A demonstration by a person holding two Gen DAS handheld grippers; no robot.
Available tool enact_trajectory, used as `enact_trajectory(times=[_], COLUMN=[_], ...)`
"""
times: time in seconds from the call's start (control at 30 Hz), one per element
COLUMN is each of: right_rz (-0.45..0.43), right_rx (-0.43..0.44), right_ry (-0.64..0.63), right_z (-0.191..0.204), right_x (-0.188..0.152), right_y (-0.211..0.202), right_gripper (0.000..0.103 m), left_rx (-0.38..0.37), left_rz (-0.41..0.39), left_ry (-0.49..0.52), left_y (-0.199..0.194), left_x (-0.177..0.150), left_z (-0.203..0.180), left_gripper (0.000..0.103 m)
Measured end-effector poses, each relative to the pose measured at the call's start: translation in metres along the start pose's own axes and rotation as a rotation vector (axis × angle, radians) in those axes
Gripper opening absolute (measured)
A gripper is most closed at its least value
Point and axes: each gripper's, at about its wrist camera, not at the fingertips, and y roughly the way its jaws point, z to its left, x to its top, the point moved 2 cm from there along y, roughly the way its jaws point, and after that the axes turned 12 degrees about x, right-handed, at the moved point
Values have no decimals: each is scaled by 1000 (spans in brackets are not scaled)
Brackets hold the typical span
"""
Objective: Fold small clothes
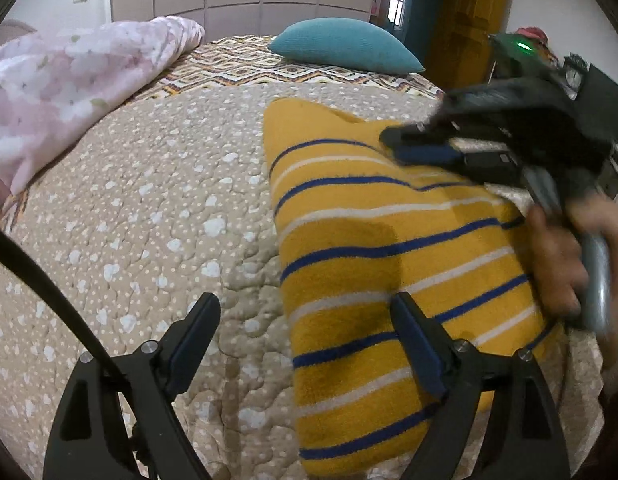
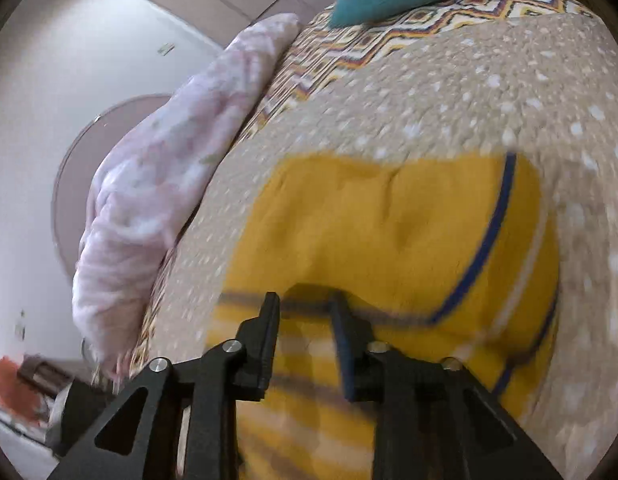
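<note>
Item: yellow striped garment, folded, flat on the bed's beige quilt; it serves as my landmark.

My left claw hovers over the garment's left edge, jaws wide apart and gripping nothing (one finger above quilt, one above the cloth).

My right claw sits low over the garment's plain yellow end, jaws narrowed; nothing visibly pinched, though blur hinders.

Beyond the garment: teal pillow. Left of it: pink floral duvet.

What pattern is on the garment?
Mustard garment with blue and white stripes; clearest in the left wrist view.
</note>
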Motion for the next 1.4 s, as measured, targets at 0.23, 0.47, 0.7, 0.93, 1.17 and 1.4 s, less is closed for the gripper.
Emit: enact_trajectory(times=[0.23,0.47,0.7,0.93,1.17,1.4], right_rz=[-120,-94,-316,-278,-183,-319], right_rx=[24,8,21,73,-111,93], right_ry=[-12,36,282,67,-103,112], right_z=[22,-6,-72,-10,-8,-88], right_x=[3,-19,-33,-28,-38,-40], right_y=[-33,-30,-104,-99,-52,-77], right_gripper=[28,37,39,39,39,41], left_rx=[52,65,115,156,188,107], left_rz=[-25,-5,-27,-28,-34,-10], left_ry=[67,70,123,130,124,35], left_y=[-4,-6,-11,-12,-11,-28], left_x=[-3,-3,-7,-6,-7,-5], left_z=[-10,-12,-19,-24,-26,-9], left_gripper=[87,87,87,87,92,94])
